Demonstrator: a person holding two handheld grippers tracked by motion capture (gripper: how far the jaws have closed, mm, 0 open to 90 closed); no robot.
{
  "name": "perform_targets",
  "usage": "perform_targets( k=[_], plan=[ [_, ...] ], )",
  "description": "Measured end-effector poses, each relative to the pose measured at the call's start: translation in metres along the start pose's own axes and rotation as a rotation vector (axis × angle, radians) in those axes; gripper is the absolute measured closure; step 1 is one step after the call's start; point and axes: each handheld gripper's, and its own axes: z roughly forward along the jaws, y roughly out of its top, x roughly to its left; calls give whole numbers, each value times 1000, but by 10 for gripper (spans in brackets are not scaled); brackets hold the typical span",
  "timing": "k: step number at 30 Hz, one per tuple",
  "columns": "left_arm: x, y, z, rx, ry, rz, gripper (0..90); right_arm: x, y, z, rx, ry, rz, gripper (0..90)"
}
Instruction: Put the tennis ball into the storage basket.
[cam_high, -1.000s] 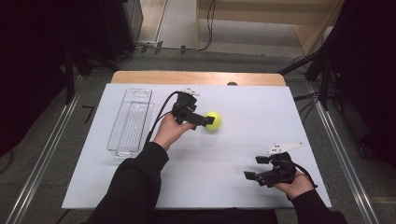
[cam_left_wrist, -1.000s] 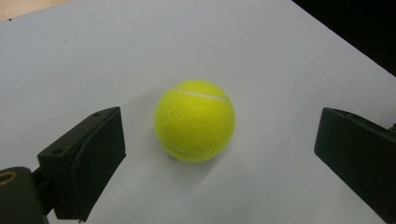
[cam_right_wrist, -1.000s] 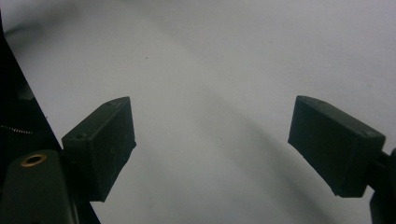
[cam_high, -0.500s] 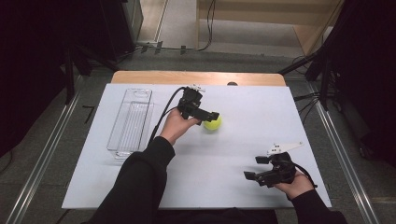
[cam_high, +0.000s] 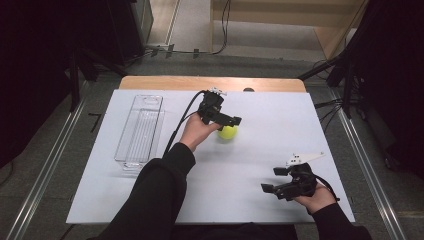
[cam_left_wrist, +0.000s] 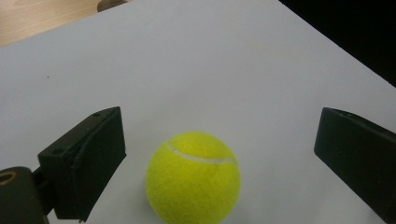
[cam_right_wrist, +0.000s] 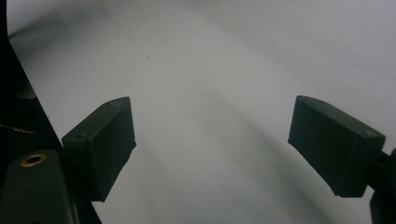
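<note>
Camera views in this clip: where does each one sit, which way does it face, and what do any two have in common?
High view: fixed above the person's side, looking forward and down on the white table; both forearms, left gripper and right gripper show.
Left gripper view: rides the left gripper, looks along its open fingers at the tennis ball lying free between them.
Right gripper view: rides the right gripper, looks past its open fingers at bare table.
Shared: the high and left gripper views both show the ball.

High view over table (cam_high: 280, 107); gripper views close above it
</note>
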Motion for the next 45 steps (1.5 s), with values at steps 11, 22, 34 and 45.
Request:
perform_targets(
  k=[11, 22, 34, 45],
  plan=[
    [1, -3, 5, 13, -3, 19, 39, 0, 0, 0, 2, 1, -1, 127],
    [0, -5, 12, 20, 6, 12, 39, 0, 0, 0, 2, 1, -2, 127],
    [0, -9, 18, 35, 11, 15, 39, 0, 0, 0, 1, 1, -3, 127],
    [3, -17, 26, 41, 17, 5, 39, 0, 0, 0, 2, 3, -3, 126]
  ],
)
